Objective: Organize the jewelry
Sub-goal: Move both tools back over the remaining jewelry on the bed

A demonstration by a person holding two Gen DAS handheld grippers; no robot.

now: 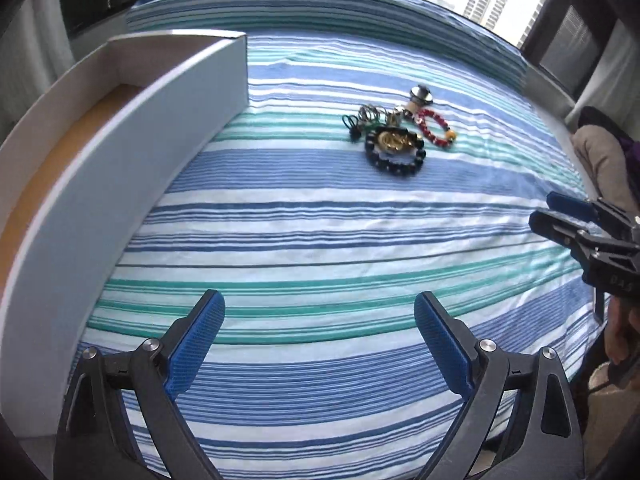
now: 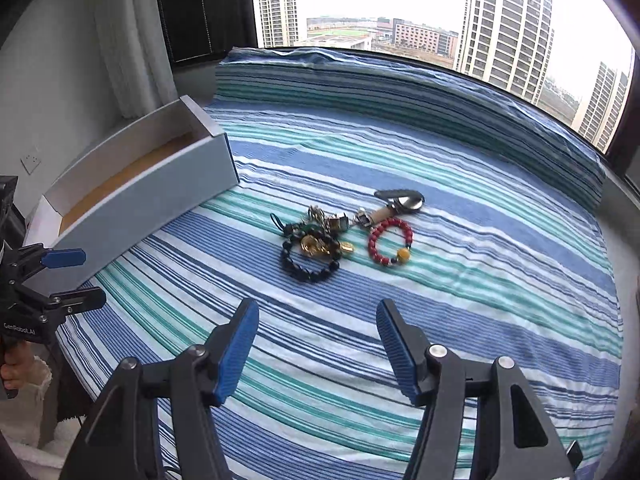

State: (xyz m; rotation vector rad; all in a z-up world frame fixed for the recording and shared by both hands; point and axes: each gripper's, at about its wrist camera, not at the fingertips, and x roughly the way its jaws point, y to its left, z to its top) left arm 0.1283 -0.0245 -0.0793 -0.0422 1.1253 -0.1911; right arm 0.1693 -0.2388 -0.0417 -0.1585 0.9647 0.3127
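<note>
A wide surface covered by a striped sheet in blue, teal and white fills most of both views. Along its far edge runs a large window looking out on tall apartment towers.

At the left edge of the sheet lies a long open box with pale grey outer walls, white inner walls and a tan floor. Nothing shows inside the part of it that can be seen.

Near the middle of the sheet, well apart from the box and to its right, sits a small cluster of jewelry. A black bead bracelet lies at the near left of the cluster, with gold-coloured pieces resting on and inside its loop. Just right of it is a red bead bracelet with one amber bead. Beyond these lie a tangle of small metal rings and dark cords and a shiny silver piece on a pale stem.

The left gripper hovers over the near part of the sheet, its blue-padded jaws spread wide and empty. The right gripper hovers nearer the cluster, its jaws also apart with nothing between them. Both are released, and neither touches the jewelry.
</note>
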